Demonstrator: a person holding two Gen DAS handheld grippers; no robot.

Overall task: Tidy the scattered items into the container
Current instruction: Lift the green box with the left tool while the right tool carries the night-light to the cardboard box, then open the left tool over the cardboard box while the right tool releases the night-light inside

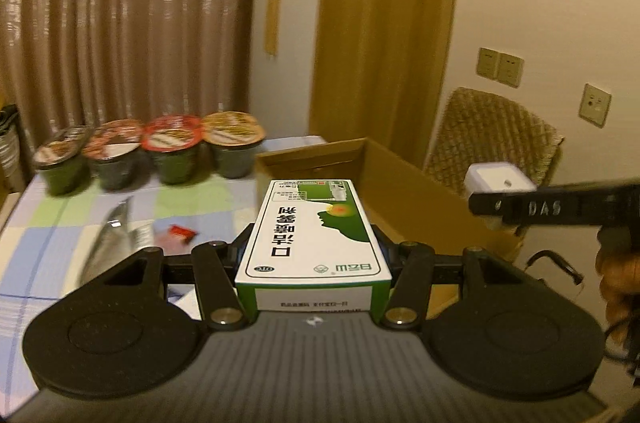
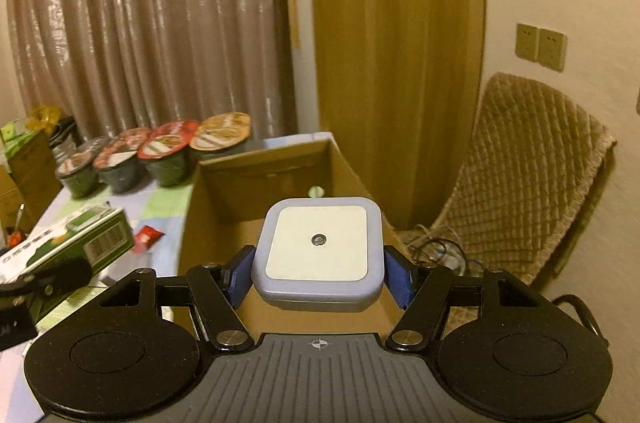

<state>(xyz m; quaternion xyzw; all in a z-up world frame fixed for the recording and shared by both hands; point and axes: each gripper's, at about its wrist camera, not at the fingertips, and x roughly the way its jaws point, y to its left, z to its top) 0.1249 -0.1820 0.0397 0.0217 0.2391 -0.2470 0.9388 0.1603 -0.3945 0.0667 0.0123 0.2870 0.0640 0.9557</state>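
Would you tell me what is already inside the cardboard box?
In the right wrist view, the cardboard box shows bare floor and one small pale green round thing at the far wall. The white square device in the right gripper hides the near floor.

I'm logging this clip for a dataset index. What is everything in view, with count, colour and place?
medicine box: 1, green and white, held over the table
night light: 1, white square, held above the cardboard box
cardboard box: 1, brown, open, on the table's right side
instant noodle cups: 4, dark with red or orange lids, back of the table
red packet: 1, on the tablecloth
tablecloth: 1, checked pastel
chair: 1, woven tan, right
left gripper: jaws shut on the medicine box
right gripper: jaws shut on the night light
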